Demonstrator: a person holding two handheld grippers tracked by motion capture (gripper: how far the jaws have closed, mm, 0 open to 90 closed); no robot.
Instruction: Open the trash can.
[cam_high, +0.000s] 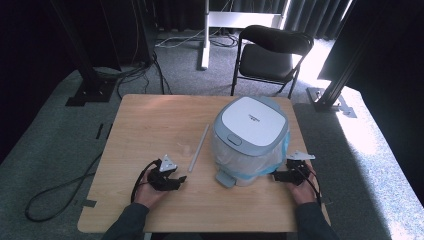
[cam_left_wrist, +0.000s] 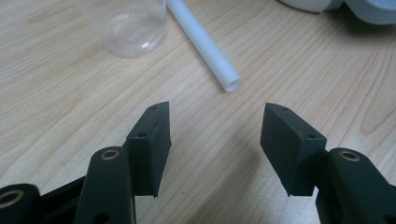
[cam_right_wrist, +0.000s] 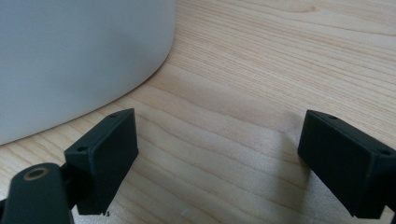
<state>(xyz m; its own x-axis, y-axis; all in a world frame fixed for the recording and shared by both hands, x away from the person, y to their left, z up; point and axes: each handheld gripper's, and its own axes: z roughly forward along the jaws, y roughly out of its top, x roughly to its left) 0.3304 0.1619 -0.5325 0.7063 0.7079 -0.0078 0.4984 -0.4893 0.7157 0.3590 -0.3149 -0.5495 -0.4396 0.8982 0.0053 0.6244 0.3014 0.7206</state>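
A white and grey pedal bin with a plastic liner stands on the right half of the wooden table; its white wall fills the left of the right gripper view. A white tube lies left of the bin, its open end just beyond my left gripper, which is open and empty. A clear plastic cup stands beside the tube. My right gripper rests low on the table by the bin's right side, open with nothing between its jaws. Each gripper sits near the front edge.
A black chair stands on the carpet behind the table. Black stand legs and cables lie on the floor at the left and back. The bin's pedal juts toward the front edge. Bare wood lies between the two grippers.
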